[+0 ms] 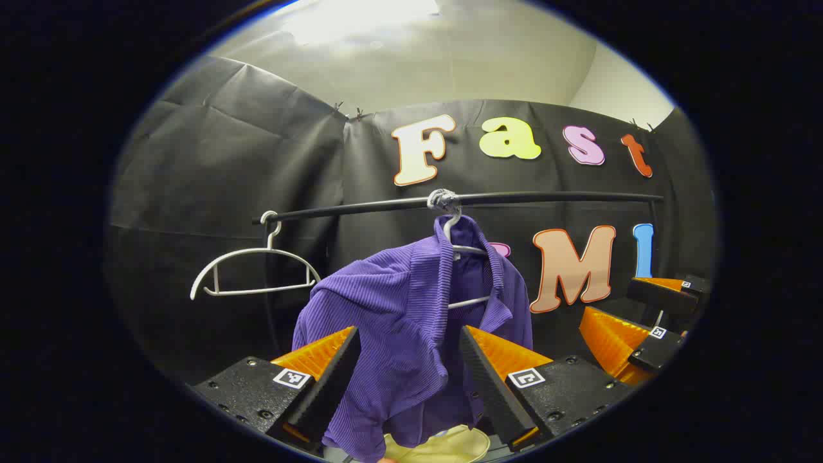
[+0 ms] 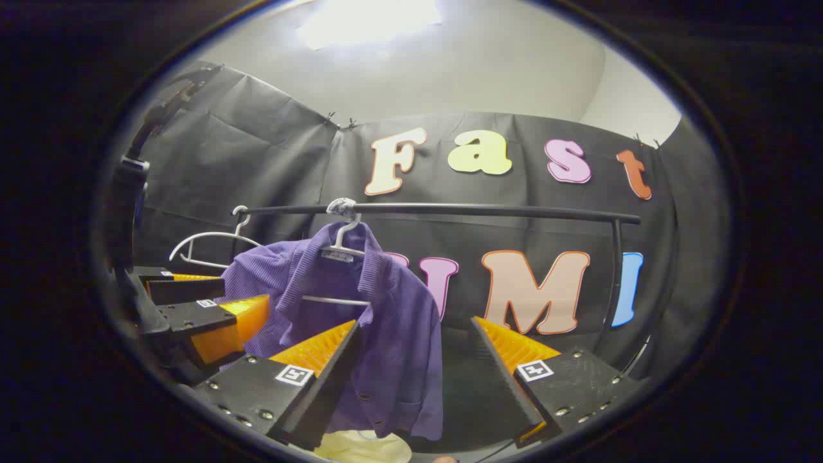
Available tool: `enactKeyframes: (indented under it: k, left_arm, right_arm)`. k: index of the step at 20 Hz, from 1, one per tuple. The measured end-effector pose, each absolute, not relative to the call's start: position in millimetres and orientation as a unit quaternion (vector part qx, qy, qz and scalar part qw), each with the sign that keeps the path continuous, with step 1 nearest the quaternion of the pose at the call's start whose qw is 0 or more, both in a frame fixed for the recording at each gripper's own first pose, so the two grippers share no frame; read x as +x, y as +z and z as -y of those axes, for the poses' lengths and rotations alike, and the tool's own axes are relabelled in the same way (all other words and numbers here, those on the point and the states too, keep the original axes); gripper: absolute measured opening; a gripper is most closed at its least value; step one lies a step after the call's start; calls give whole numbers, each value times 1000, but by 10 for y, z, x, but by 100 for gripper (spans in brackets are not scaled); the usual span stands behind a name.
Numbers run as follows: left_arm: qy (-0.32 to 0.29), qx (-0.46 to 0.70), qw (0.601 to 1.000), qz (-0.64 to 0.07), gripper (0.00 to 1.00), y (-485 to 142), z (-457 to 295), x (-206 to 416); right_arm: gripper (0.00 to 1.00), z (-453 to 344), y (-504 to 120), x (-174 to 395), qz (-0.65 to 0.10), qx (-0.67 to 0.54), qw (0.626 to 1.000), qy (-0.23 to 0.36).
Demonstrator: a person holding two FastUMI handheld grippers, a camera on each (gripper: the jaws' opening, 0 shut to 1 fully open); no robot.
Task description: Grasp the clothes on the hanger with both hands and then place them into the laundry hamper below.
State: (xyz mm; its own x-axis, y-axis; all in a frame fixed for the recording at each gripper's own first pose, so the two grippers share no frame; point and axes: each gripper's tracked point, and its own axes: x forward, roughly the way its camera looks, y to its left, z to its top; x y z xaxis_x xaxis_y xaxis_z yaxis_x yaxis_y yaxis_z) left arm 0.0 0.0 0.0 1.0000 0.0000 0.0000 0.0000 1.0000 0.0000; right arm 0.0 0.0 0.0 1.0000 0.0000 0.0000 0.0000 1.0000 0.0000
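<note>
A long black metal clothes rail (image 1: pixel 514 198) runs across in front of the booth's black cloth wall, and everything else sits relative to it. Hanging below the rail from a white hanger (image 1: pixel 464 254) is a purple ribbed button-up shirt (image 1: pixel 398 334), its collar draped over the hanger's shoulders and its hem falling far beneath the rail. Under the rail and directly below the shirt's hem, a pale yellow rounded rim, likely the laundry hamper (image 1: pixel 450 445), peeks into the left gripper view; the right gripper view shows it too (image 2: pixel 363 447).

The left gripper (image 1: pixel 408 370) is below the rail with its jaws spread wide, the shirt's fabric lying between the fingers, neither visibly pressing on it. The right gripper (image 2: pixel 415 366) is likewise spread wide below the rail, the shirt's edge close to its left finger and the space between the fingers largely unfilled.

An empty white plastic hanger (image 1: pixel 254 273) hangs from the rail's end, apart from the shirt.
</note>
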Motion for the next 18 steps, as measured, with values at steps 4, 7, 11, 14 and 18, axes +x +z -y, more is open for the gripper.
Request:
enactKeyframes:
  k: [4, 7, 11, 14, 18]
  left_arm:
    - [-8, -1, 1000, 1, 93, 18, 86, 32]
    - [-10, 1, 1000, 1, 92, 22, 104, 52]
    - [-12, 3, 1000, -5, 96, -22, 122, 79]
    - [-13, 3, 1000, -11, 93, -72, 119, 94]
    - [-18, 6, 1000, -21, 93, -124, 128, 105]
  right_arm:
    - [96, 46, -7, 75, -4, 7, 1000, 1]
    - [99, 68, -13, 118, -4, 7, 1000, 0]
    - [99, 38, -45, 171, -6, 10, 1000, 3]
    - [99, 34, -62, 198, -7, 13, 1000, 3]
    - [99, 31, -103, 207, -13, 12, 1000, 2]
